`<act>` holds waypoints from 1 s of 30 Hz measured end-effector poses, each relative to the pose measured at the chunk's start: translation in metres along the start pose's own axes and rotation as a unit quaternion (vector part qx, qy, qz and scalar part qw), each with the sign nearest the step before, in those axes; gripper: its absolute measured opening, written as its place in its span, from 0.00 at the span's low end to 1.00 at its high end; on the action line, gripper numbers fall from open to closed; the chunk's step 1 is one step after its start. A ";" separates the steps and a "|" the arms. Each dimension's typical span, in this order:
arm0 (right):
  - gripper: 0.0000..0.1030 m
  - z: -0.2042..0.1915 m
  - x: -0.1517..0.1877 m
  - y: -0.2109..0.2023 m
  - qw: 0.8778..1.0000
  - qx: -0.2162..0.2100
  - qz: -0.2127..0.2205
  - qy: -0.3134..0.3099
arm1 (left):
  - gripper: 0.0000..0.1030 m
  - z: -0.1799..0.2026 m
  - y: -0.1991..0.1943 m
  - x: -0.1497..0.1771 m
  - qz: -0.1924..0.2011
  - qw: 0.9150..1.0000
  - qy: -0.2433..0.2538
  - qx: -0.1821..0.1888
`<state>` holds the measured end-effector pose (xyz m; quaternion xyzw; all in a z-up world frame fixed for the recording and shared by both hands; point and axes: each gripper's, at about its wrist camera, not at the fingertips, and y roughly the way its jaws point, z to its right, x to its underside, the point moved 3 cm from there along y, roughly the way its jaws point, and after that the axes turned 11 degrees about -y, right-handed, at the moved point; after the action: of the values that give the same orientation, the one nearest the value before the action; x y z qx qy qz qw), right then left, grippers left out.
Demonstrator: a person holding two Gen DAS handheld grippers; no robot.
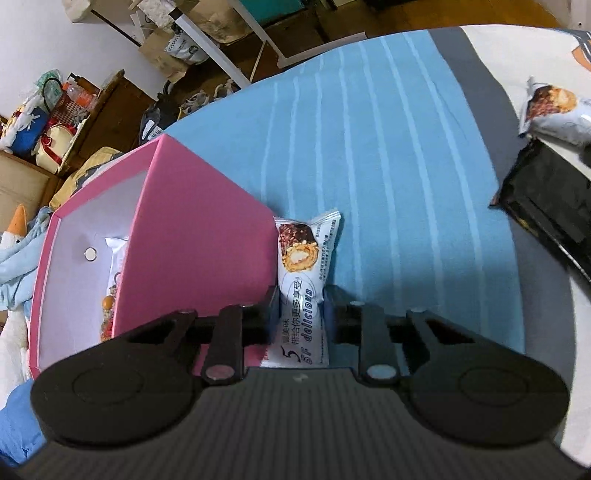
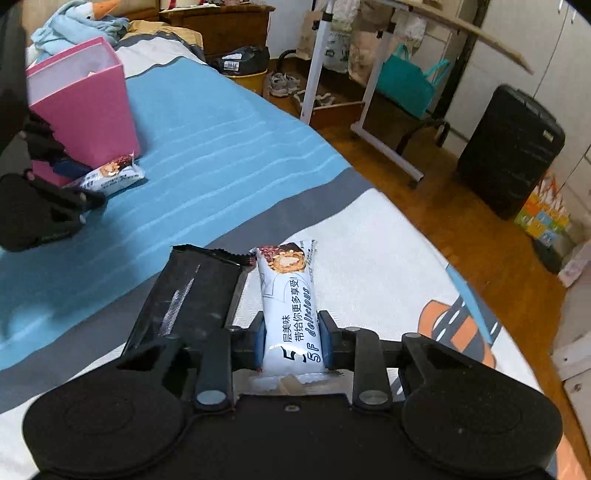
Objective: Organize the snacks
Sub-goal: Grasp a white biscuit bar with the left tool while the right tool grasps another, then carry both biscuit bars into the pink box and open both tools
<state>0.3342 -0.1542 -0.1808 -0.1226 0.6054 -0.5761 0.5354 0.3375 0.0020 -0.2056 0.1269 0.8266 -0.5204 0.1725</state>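
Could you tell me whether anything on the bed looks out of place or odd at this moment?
Nothing looks spilled or damaged. Three snacks lie outside the pink box: one white snack bar against its wall, another white bar on the bedsheet beside a black packet. Each white bar is clamped by a hand-held gripper.

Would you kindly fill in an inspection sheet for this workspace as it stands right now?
Surface: bed cover, blue striped with grey and white areas.
Job's things: pink box open, snacks inside; white snack bar beside it; second white snack bar; black packet next to that.
Clutter: plush toy beyond the box.
Grippers: left claw shut on the bar by the box; right claw shut on the second bar.
Cables: nothing seen.
Surroundings: wooden floor, black suitcase, teal bag, shoes.
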 end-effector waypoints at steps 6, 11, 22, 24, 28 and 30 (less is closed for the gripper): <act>0.31 0.003 -0.003 -0.024 0.998 0.035 0.020 0.040 | 0.21 -0.009 -0.006 0.006 0.010 1.000 -0.008 0.022; 0.31 -0.001 -0.009 -0.038 0.997 0.058 0.016 0.054 | 0.20 -0.016 -0.017 0.012 0.017 0.999 -0.012 0.040; 0.30 -0.023 -0.020 -0.062 0.993 0.069 0.015 0.090 | 0.21 -0.026 -0.050 0.026 0.009 0.992 -0.010 0.129; 0.30 -0.030 -0.017 -0.064 0.993 0.053 0.007 0.102 | 0.21 -0.028 -0.055 0.029 0.004 0.990 -0.011 0.144; 0.30 -0.050 -0.010 -0.070 0.993 0.018 -0.001 0.117 | 0.21 -0.036 -0.065 0.039 -0.005 0.984 -0.018 0.176; 0.30 -0.061 -0.005 -0.074 0.993 0.007 0.000 0.122 | 0.21 -0.040 -0.071 0.045 -0.010 0.981 -0.021 0.194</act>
<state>0.2537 -0.1383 -0.1311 -0.0480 0.6621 -0.5911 0.4582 0.2625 0.0098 -0.1507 0.1387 0.7077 -0.6748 0.1565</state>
